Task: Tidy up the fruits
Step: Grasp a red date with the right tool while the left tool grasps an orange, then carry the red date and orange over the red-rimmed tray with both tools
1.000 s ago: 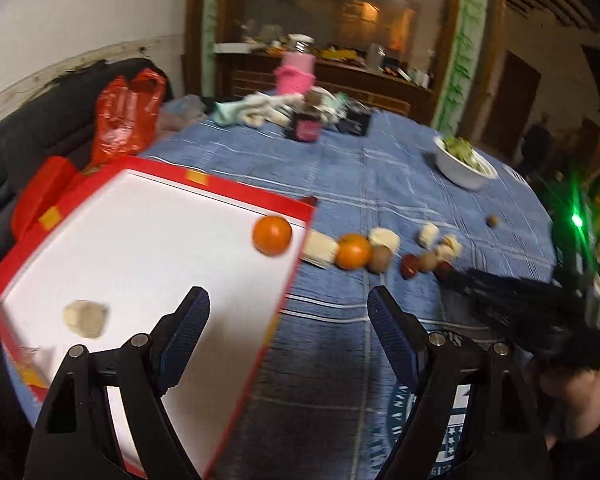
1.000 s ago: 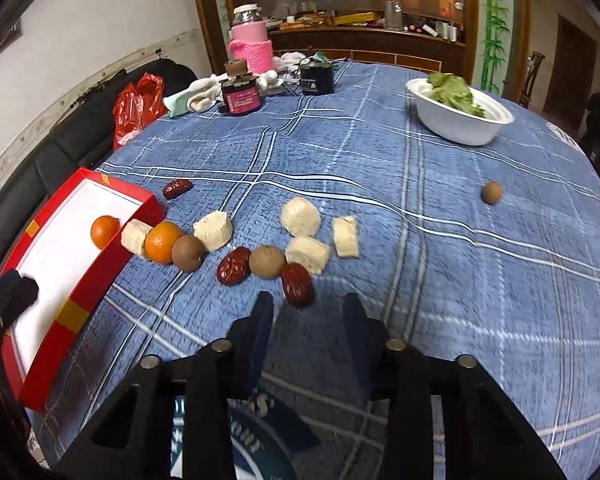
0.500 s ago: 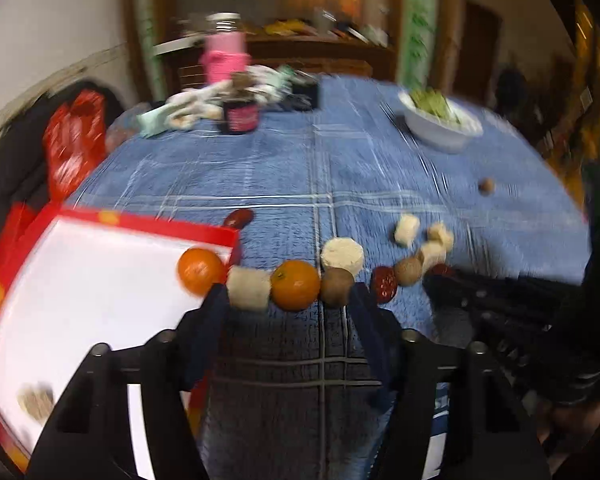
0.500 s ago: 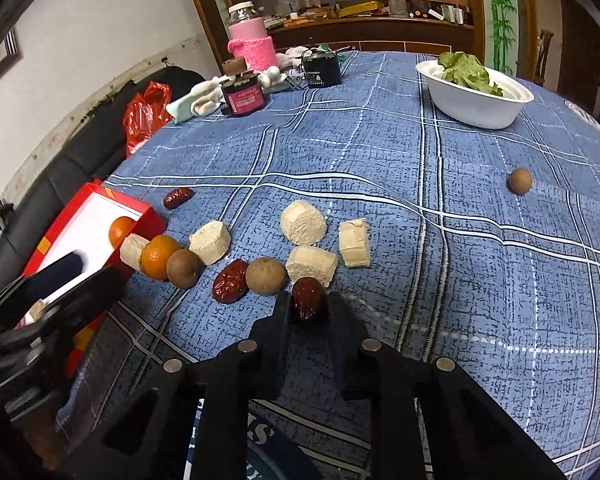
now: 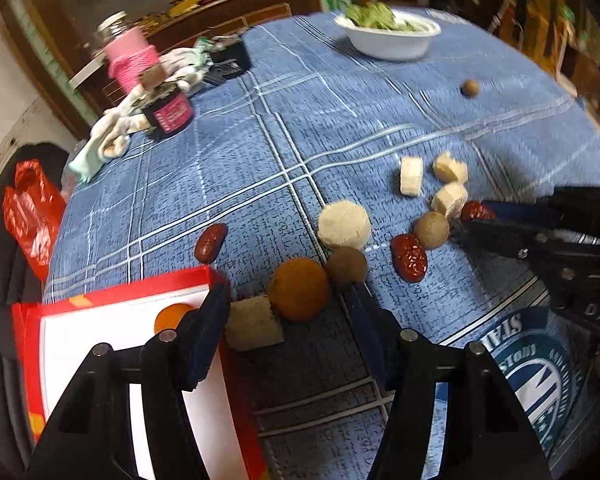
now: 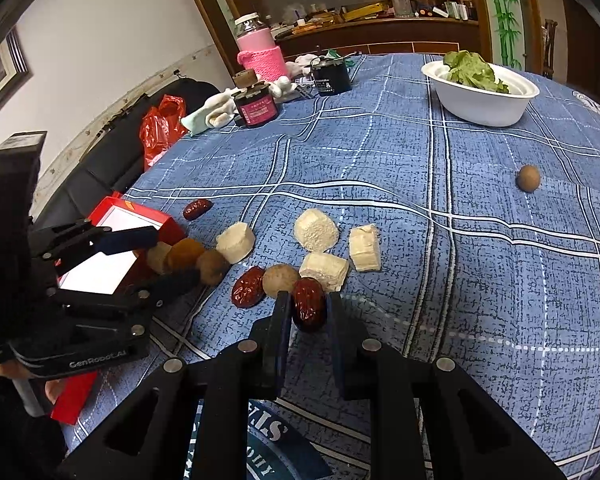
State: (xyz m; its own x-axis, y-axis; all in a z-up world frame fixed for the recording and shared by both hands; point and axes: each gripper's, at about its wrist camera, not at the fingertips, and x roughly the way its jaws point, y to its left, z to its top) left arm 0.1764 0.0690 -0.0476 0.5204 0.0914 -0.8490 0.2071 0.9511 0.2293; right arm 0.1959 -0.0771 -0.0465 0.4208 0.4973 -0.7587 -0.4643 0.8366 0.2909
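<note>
My left gripper [image 5: 288, 300] is open, its fingers either side of an orange [image 5: 298, 289] and a pale cake piece [image 5: 252, 323] at the edge of the red tray [image 5: 112, 292]. A second orange [image 5: 171, 317] lies in the tray. My right gripper [image 6: 306, 306] is shut on a red date [image 6: 309, 308] on the blue cloth. Beside it lie a brown round fruit [image 6: 278, 280], another date [image 6: 247, 292] and several pale cake pieces [image 6: 324, 270]. The right gripper also shows in the left wrist view [image 5: 466, 220].
A third date [image 5: 211, 242] lies near the tray corner. A lone brown fruit [image 6: 528, 178] sits far right. A white bowl of greens [image 6: 480, 94], a pink-sleeved jar [image 6: 258, 52], dark jars [image 6: 256, 106] and cloths stand at the back. A red bag [image 6: 160, 128] hangs at the left edge.
My left gripper has swung from over the tray to the orange and cake piece at its edge. My right gripper has moved forward and closed on the red date.
</note>
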